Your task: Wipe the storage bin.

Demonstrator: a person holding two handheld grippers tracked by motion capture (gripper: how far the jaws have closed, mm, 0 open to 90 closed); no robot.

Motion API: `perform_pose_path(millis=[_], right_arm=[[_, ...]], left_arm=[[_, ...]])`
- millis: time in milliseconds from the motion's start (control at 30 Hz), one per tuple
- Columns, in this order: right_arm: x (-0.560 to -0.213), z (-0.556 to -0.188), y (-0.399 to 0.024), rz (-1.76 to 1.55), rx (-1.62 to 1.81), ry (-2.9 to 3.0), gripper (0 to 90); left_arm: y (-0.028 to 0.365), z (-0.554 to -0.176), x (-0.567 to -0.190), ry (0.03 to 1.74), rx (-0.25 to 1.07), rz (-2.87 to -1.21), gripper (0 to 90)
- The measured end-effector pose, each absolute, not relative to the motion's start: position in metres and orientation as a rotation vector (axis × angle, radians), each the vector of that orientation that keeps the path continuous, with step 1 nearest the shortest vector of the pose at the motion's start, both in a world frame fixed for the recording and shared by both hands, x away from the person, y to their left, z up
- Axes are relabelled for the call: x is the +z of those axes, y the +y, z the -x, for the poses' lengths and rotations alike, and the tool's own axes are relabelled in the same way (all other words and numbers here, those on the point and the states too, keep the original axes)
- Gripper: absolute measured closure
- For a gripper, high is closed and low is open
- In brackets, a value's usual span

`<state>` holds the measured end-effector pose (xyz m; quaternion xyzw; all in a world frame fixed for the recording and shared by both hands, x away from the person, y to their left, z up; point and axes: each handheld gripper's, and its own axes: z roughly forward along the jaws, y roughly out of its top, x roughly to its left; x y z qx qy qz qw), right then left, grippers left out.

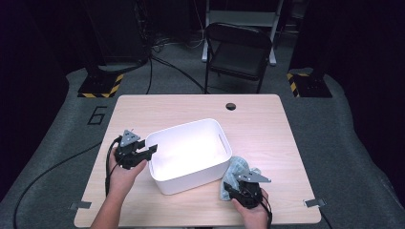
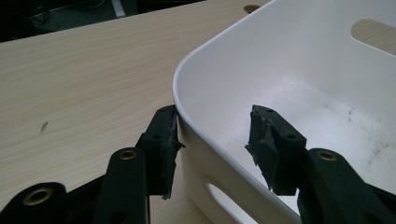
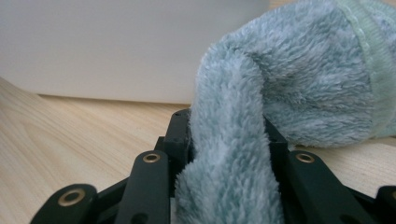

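Note:
A white plastic bin (image 1: 191, 179) with handle slots sits mid-table, nothing inside it. My left gripper (image 1: 152, 151) straddles the bin's left corner wall. In the left gripper view the bin (image 2: 289, 56) has one pad against its outer wall while the other pad hangs inside, apart from the wall, so the left gripper (image 2: 212, 140) stands open. A fluffy pale teal cloth (image 1: 237, 167) lies at the bin's right front corner. My right gripper (image 1: 235, 183) is shut on a fold of it. In the right gripper view the cloth (image 3: 299, 79) bulges up from the right gripper (image 3: 229, 126).
The light wooden table (image 1: 181, 107) has a cable hole (image 1: 231, 106) at its far edge. The bin's white wall (image 3: 116, 46) stands close ahead of the right gripper. A black folding chair (image 1: 239, 47) stands beyond the table, and cables trail over the grey floor.

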<state>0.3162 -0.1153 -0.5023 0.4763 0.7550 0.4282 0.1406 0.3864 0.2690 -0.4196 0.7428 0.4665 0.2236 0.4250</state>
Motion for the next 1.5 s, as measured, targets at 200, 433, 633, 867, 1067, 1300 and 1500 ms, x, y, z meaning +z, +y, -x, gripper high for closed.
perform_pose_path(millis=[200, 433, 633, 867, 1067, 1300, 1500], right_arm=[[-0.500, -0.317, -0.116, -1.382, 1.241, 2.171, 64.3], [-0.500, -0.320, -0.120, -1.390, 1.244, 2.155, 64.1], [-0.499, -0.320, -0.122, -1.407, 1.254, 2.152, 64.0], [-0.499, -0.321, -0.123, -1.398, 1.259, 2.152, 64.0], [-0.499, -0.323, -0.123, -1.401, 1.260, 2.154, 63.8], [-0.497, -0.325, -0.126, -1.414, 1.255, 2.146, 63.5], [-0.497, -0.327, -0.128, -1.405, 1.262, 2.153, 64.6]], left_arm=[[0.265, -0.373, -0.421, 1.183, 0.549, -1.825, 50.3], [0.257, -0.358, -0.419, 1.200, 0.568, -1.823, 48.5], [0.259, -0.362, -0.418, 1.207, 0.546, -1.828, 50.1], [0.264, -0.384, -0.418, 1.182, 0.574, -1.837, 49.4], [0.263, -0.390, -0.423, 1.123, 0.493, -1.889, 62.0], [0.257, -0.379, -0.421, 1.120, 0.521, -1.909, 61.4], [0.256, -0.365, -0.422, 1.155, 0.525, -1.880, 60.5]])
